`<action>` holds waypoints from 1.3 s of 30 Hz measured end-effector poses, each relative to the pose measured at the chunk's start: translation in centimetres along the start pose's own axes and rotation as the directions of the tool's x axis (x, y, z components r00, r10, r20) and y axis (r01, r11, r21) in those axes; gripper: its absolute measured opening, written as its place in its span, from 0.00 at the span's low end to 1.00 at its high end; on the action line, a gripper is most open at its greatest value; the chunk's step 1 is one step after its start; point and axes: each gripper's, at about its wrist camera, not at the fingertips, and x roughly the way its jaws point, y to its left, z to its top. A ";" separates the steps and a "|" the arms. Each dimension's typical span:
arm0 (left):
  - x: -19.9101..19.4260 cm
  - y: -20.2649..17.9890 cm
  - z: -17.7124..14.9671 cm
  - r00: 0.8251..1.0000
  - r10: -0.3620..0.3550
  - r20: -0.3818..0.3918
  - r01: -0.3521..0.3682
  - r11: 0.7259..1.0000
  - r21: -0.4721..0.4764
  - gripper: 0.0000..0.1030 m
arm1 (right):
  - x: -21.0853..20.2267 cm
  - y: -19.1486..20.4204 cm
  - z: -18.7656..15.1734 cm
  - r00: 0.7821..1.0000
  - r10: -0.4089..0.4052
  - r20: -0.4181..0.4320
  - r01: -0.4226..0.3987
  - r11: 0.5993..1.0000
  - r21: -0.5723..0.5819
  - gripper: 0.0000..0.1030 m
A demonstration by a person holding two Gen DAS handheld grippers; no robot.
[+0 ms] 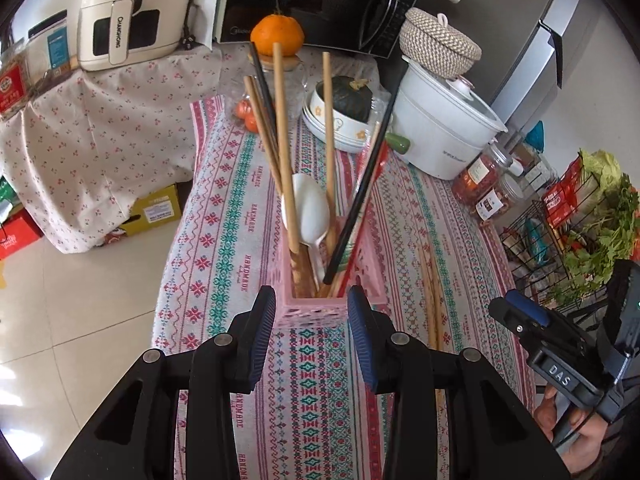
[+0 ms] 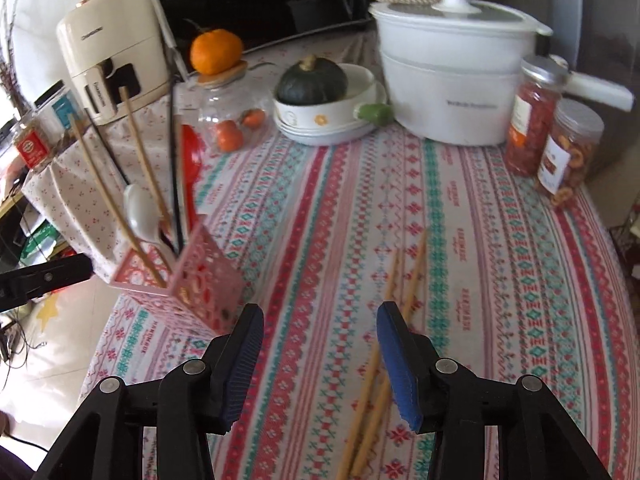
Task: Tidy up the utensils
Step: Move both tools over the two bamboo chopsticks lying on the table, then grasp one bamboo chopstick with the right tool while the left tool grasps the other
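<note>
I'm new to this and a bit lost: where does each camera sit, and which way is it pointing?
Left wrist: rides the left gripper, looking down at the pink holder; the right gripper and a hand show.
Right wrist: rides the right gripper, over loose chopsticks.
Both share holder, orange, white pot.

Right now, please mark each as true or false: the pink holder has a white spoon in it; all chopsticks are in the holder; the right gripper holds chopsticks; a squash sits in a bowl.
1. The holder has a white spoon in it: true.
2. All chopsticks are in the holder: false, some chopsticks lie on the cloth.
3. The right gripper holds chopsticks: false, it is open and empty.
4. A squash sits in a bowl: true.
</note>
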 end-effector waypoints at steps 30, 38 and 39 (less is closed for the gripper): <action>6.4 -6.4 -4.8 0.982 0.044 -0.185 -0.043 0.999 0.010 0.38 | 12.3 -5.7 0.6 0.949 -0.058 -0.309 0.098 0.988 0.118 0.24; 7.3 -9.0 -4.4 0.985 0.037 -0.170 -0.029 0.999 0.045 0.38 | 7.5 -6.6 1.2 0.971 0.015 -0.238 0.032 0.980 0.194 0.07; 7.5 -9.6 -4.4 0.986 0.042 -0.164 -0.033 0.998 0.061 0.38 | 6.3 -6.9 1.5 0.976 0.022 -0.215 0.021 0.980 0.196 0.07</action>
